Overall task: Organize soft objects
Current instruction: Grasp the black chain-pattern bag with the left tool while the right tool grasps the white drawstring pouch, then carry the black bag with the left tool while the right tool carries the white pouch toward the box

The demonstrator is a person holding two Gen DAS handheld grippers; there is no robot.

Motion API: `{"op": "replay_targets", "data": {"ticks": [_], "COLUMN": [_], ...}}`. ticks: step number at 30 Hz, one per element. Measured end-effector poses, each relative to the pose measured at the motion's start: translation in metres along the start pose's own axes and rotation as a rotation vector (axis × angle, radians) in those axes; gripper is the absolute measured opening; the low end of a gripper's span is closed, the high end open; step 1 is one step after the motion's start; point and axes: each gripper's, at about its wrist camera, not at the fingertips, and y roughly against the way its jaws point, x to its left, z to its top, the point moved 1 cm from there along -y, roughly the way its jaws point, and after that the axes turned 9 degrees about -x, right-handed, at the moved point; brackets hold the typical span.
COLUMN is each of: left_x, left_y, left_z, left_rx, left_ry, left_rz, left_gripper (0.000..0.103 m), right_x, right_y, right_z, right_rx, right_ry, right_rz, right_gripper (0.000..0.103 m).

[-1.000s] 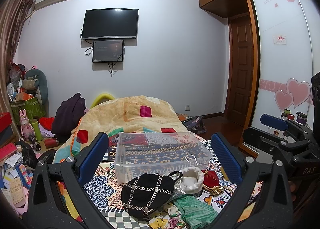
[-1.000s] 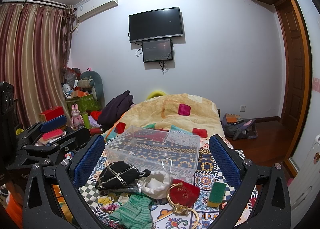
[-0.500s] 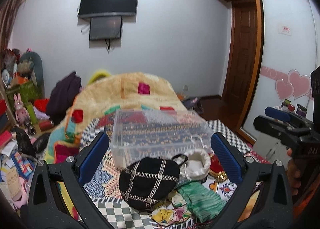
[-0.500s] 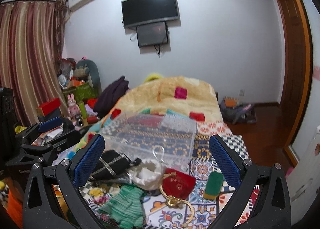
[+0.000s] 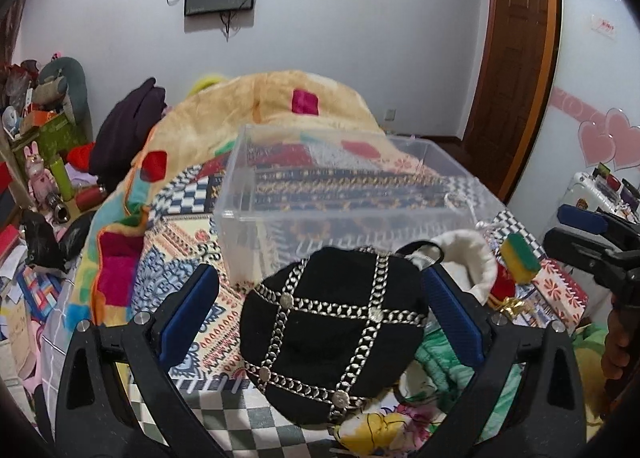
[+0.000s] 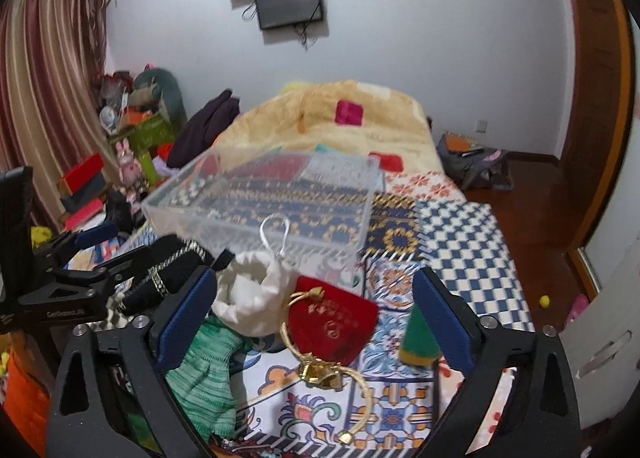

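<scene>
A black pouch with silver chain trim (image 5: 332, 334) lies on the patterned bed cover, between the open fingers of my left gripper (image 5: 320, 310). My right gripper (image 6: 316, 314) is open over a red velvet pouch with gold cord (image 6: 332, 322). A white drawstring bag (image 6: 252, 298) and a green knit cloth (image 6: 204, 374) lie left of the red pouch. A green and yellow sponge (image 6: 418, 338) lies by the right finger. A clear plastic box (image 5: 340, 198) stands empty behind them; it also shows in the right wrist view (image 6: 272, 194).
A yellow blanket (image 5: 260, 106) covers the far bed. Clutter with boxes and toys fills the floor at left (image 5: 36, 162). A wooden door (image 5: 516, 58) and a white wardrobe (image 5: 600, 78) stand at right. A bag (image 6: 472, 162) lies on the wooden floor.
Both grippers have moved down and forward toward the items on the bed. The left gripper now straddles the black pouch; the right one is over the red pouch. Both stay open.
</scene>
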Motion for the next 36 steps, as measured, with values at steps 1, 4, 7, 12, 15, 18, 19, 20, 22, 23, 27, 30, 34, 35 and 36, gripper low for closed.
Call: {"op": "replay_targets", "data": {"ticks": [1,4,7,12,15,18,19,20,22,23,27,30,34,35,36], "left_x": [0.001,0.001,0.002,0.004,0.004,0.003,0.002,0.002,0.002,0.002,0.004,0.007,0.009,0.009,0.009], "left_y": [-0.003,-0.01,-0.018,-0.017,-0.015,-0.013,-0.012,-0.011,-0.01,-0.008,0.003,0.015,0.031,0.034,0.037], "left_z": [-0.001,-0.005,-0.009,-0.014,-0.016,-0.018,-0.018,-0.018,-0.017,-0.017,-0.01,-0.002,0.01,0.013,0.017], "left_rx": [0.007,0.024,0.053,0.057,0.056,0.054,0.05,0.049,0.044,0.039,0.011,-0.022,-0.072,-0.082,-0.095], "left_ry": [0.002,0.005,0.017,0.026,0.023,0.015,0.008,0.001,-0.006,-0.007,-0.009,0.003,0.005,0.004,0.002], "left_rz": [-0.003,-0.01,-0.038,-0.062,-0.074,-0.071,-0.069,-0.068,-0.066,-0.064,-0.061,-0.066,-0.069,-0.068,-0.067], "left_gripper": [0.103,0.094,0.082,0.07,0.058,0.049,0.043,0.038,0.031,0.029,0.022,0.021,0.021,0.021,0.021], "right_x": [0.002,0.007,0.009,0.015,0.016,0.017,0.017,0.017,0.016,0.016,0.016,0.015,0.016,0.016,0.016], "right_y": [-0.005,-0.018,-0.03,-0.046,-0.049,-0.048,-0.047,-0.045,-0.044,-0.042,-0.031,-0.021,-0.011,-0.009,-0.007], "right_z": [-0.002,-0.004,-0.009,-0.012,-0.01,-0.01,-0.01,-0.009,-0.007,-0.006,0.0,0.007,0.015,0.018,0.02], "right_rx": [0.015,0.053,0.095,0.149,0.154,0.146,0.143,0.135,0.128,0.118,0.073,0.034,-0.006,-0.017,-0.026], "right_ry": [0.001,-0.01,-0.02,-0.026,-0.03,-0.019,-0.018,-0.022,-0.022,-0.022,-0.021,-0.022,-0.019,-0.018,-0.016], "right_rz": [0.008,0.036,0.064,0.096,0.105,0.1,0.101,0.106,0.108,0.108,0.106,0.106,0.109,0.109,0.11], "right_gripper": [0.088,0.074,0.061,0.042,0.029,0.015,0.013,0.012,0.01,0.01,0.009,0.009,0.008,0.008,0.008]}}
